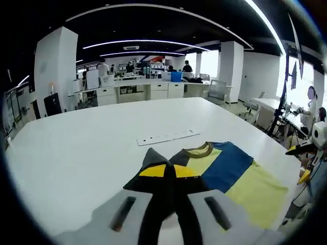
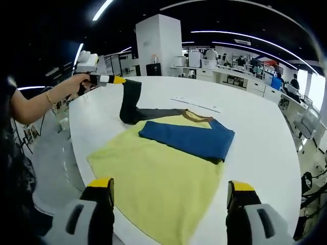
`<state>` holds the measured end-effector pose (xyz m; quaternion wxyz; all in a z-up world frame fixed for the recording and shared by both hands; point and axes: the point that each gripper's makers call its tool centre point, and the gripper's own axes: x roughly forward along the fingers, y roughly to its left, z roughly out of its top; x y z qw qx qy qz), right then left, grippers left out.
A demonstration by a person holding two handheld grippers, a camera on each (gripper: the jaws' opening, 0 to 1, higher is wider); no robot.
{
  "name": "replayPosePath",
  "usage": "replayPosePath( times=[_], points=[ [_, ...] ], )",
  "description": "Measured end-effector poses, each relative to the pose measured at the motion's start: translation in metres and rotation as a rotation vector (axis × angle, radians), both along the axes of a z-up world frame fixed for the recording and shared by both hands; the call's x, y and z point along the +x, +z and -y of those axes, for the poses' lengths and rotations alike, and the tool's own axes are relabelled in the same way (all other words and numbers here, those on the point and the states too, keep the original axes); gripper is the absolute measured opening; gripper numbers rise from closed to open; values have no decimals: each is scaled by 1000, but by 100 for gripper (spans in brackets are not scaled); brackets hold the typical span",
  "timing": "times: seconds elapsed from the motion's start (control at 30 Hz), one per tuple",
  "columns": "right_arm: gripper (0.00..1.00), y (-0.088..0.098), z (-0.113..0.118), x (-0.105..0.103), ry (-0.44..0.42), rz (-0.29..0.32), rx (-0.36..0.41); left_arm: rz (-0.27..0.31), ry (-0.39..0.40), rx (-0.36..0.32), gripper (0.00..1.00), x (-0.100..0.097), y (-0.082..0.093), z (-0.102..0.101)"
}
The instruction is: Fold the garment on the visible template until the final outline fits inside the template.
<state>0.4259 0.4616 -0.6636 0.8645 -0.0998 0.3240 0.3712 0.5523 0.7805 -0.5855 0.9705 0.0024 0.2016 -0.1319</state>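
Shirt [image 2: 168,168] is lying on the big white table [image 2: 255,132], yellow body spread flat with a blue part folded over the top near the collar. Left gripper [image 2: 118,80] is clamped on the black sleeve [image 2: 130,104] and holds it lifted off the table; in the left gripper view that sleeve [image 1: 166,194] runs right between the 2 jaws. Right gripper [image 2: 168,196] hangs over the yellow hem, jaws wide apart, gripping nothing. White strip [image 1: 167,137] sits just past the collar.
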Motion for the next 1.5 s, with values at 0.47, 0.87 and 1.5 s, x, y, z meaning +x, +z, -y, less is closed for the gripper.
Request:
replayPosePath(
  times=[0.47,0.87,1.5],
  points=[
    [92,-9,-5,-2,20,-18,2,43,-117,-71,0,15,13,74],
    [92,-13,-7,0,20,-31,3,49,-152,-159,0,22,9,123],
    [92,-29,7,0,-37,-77,8,-6,-270,-275,0,24,-25,214]
  ],
)
